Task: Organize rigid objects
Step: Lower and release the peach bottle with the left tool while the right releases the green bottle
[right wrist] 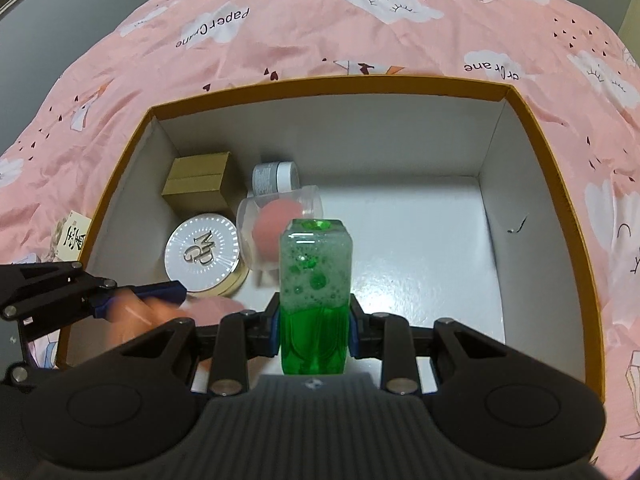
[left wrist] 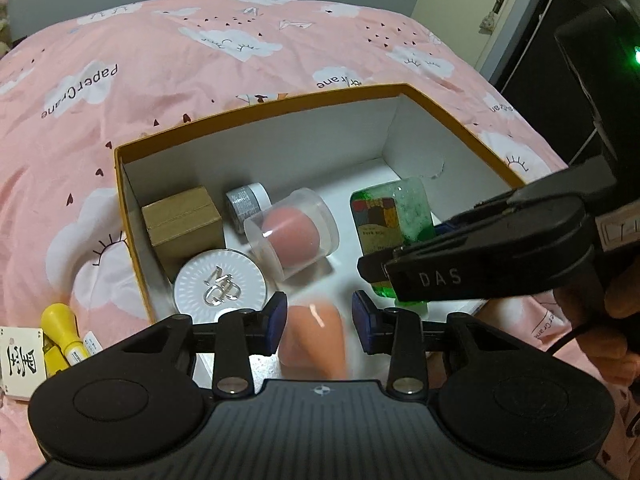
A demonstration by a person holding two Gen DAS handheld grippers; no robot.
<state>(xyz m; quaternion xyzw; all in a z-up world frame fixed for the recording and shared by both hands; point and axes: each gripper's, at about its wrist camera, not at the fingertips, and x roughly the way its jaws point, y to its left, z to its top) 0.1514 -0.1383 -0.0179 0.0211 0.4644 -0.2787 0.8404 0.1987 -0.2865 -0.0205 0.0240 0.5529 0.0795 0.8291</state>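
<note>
An open orange-rimmed box (left wrist: pixel 256 106) (right wrist: pixel 332 80) with white inside lies on the bed. It holds a brown carton (left wrist: pixel 184 220), a grey jar (left wrist: pixel 246 204), a clear case with a pink sponge (left wrist: pixel 292 232) and a white round compact (left wrist: pixel 220 284). My left gripper (left wrist: pixel 319 322) is open over the box's near edge; a blurred orange sponge (left wrist: pixel 312 340) sits between its pads, not touching either. My right gripper (right wrist: pixel 314 328) is shut on a green liquid bottle (right wrist: pixel 314 296) (left wrist: pixel 394 216), held over the box floor.
Pink cloud-print bedding (left wrist: pixel 200 52) surrounds the box. A yellow tube (left wrist: pixel 62 328) and a white card with black characters (left wrist: pixel 20 358) lie left of the box. A door (left wrist: pixel 472 8) stands at the back right. The box's right half (right wrist: pixel 432 264) is bare white floor.
</note>
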